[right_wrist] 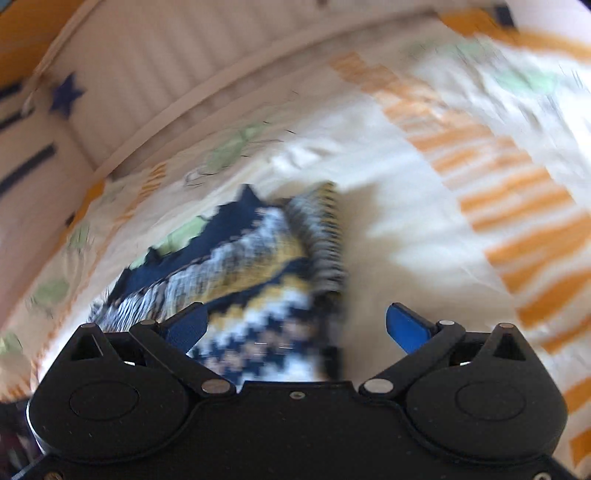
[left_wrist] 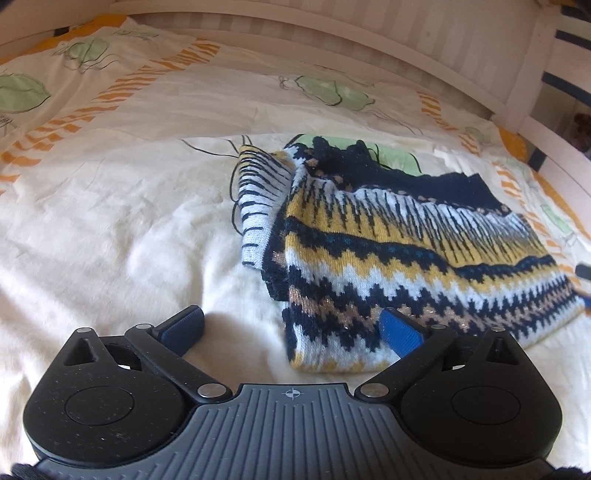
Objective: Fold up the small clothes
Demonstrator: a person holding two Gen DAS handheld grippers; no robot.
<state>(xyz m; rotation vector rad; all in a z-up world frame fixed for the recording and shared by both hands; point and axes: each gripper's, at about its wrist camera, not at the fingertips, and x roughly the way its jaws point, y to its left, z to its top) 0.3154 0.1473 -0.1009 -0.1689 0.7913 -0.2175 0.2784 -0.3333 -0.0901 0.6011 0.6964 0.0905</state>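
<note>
White slatted bed rails (left_wrist: 332, 26) curve around a mattress covered by a cream duvet (left_wrist: 110, 221) printed with orange stripes and green outlined shapes. Low in the left wrist view, the left gripper (left_wrist: 291, 328) hangs over this bedding with its jaws spread wide and nothing pinched; its left blue pad (left_wrist: 183, 328) sits over bare duvet, while its right blue pad (left_wrist: 400, 334) overlaps the near edge of the sweater (left_wrist: 388, 258), though contact cannot be judged. That folded knitted sweater lies flat on the duvet, just ahead and to the right, banded in navy, yellow, white and tan zigzags, with a striped sleeve (left_wrist: 258, 199) tucked along its left side. At the far right edge of that view, a dark and blue tip (left_wrist: 584, 284) pokes in beside the sweater's edge. In the blurred right wrist view, the right gripper (right_wrist: 295, 328) also stands fully spread and holds nothing; the same sweater (right_wrist: 258, 280) lies directly beneath and ahead of it, nearer its left finger (right_wrist: 186, 326), with open duvet (right_wrist: 406, 229) beyond its right finger (right_wrist: 406, 328).
</note>
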